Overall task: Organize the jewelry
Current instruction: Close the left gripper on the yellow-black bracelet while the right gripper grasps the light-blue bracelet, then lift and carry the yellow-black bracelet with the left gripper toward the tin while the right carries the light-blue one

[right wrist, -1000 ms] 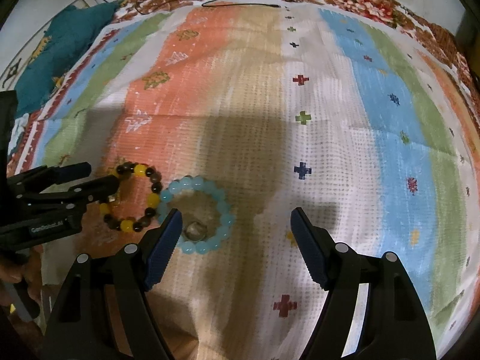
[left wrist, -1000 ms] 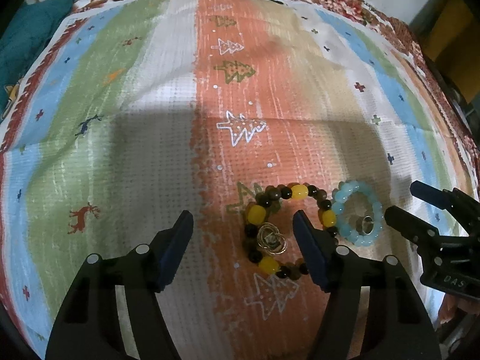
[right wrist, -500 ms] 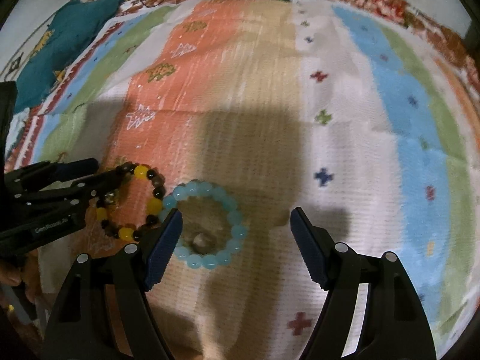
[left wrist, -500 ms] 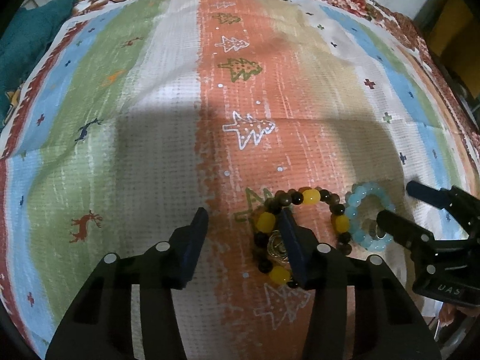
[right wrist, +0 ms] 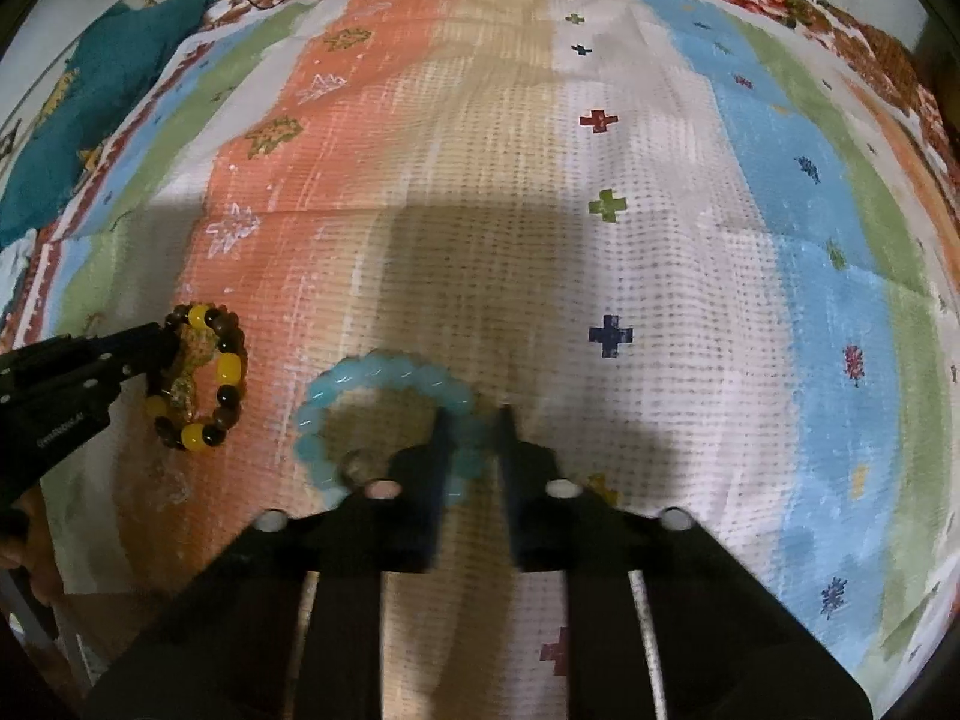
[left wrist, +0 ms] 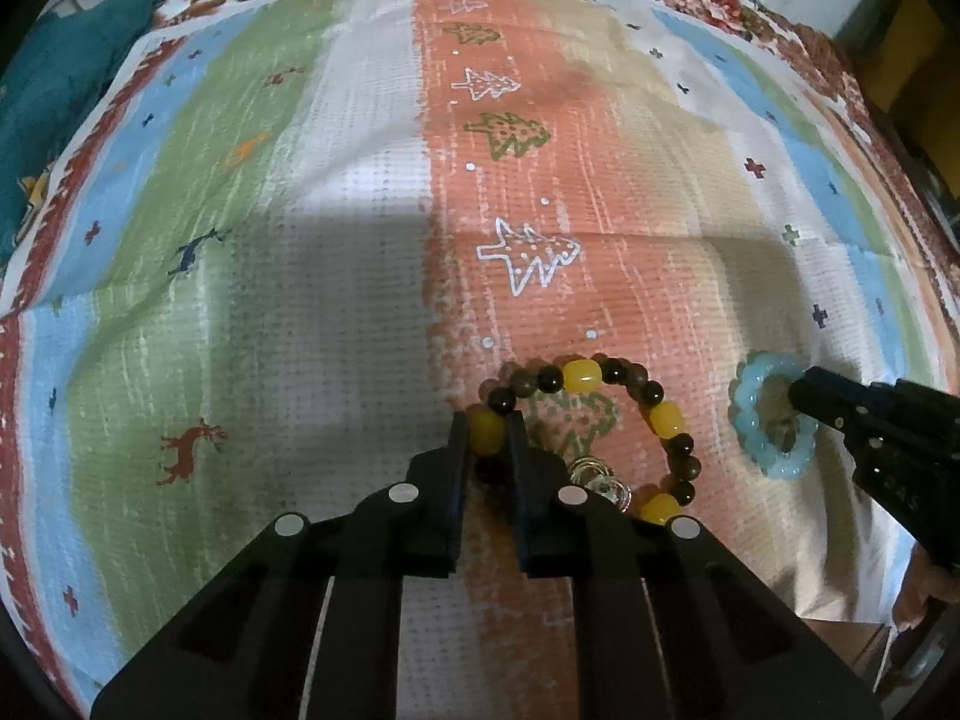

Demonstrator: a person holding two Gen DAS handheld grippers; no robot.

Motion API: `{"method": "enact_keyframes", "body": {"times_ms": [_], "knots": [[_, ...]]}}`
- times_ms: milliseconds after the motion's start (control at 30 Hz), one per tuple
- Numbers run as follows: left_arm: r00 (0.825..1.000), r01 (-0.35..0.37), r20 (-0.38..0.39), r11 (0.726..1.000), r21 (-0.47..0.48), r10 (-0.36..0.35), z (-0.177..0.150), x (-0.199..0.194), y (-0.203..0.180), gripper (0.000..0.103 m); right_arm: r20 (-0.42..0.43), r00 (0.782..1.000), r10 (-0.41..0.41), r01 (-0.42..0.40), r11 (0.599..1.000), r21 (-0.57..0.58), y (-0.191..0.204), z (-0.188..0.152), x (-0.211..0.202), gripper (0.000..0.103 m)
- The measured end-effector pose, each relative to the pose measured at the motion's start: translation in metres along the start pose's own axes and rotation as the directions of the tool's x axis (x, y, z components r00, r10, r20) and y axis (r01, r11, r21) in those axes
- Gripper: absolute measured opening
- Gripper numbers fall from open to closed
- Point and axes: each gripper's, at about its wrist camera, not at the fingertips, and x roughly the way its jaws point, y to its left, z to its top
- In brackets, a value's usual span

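Each gripper sits over its own bracelet on the striped cloth (left wrist: 336, 300). The left gripper (left wrist: 487, 432) has just closed its jaws narrow on a yellow bead at the left rim of the dark bracelet (left wrist: 585, 373). The right gripper (right wrist: 471, 423) has just closed on the right rim of the blue bracelet (right wrist: 336, 384) (this view is blurred). Both bracelets lie flat, side by side, apart.

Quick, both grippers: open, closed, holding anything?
Left gripper: just closed on the yellow-and-dark bead bracelet.
Right gripper: just closed on the blue bead bracelet.
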Motion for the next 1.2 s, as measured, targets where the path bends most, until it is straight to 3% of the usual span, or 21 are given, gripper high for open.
{"method": "enact_keyframes", "body": {"times_ms": [400, 733, 1200], "knots": [[0.997, 0.05, 0.053, 0.997, -0.051, -0.048, -0.003, -0.034, 0.012, 0.011, 0.04, 0.999, 0.015, -0.014, 0.999, -0.033, 0.006, -0.003, -0.024, 0.012], [0.992, 0.087, 0.091, 0.996, -0.034, -0.084, -0.009, -0.059, -0.001, 0.011, 0.078, 0.997, 0.002, 0.006, 0.995, -0.102, 0.024, -0.01, -0.045, 0.012], [0.984, 0.122, 0.131, 0.992, -0.009, -0.12, -0.014, -0.08, -0.019, 0.011, 0.109, 0.994, 0.03, -0.018, 0.994, -0.112, 0.03, -0.019, -0.064, 0.012]]}}
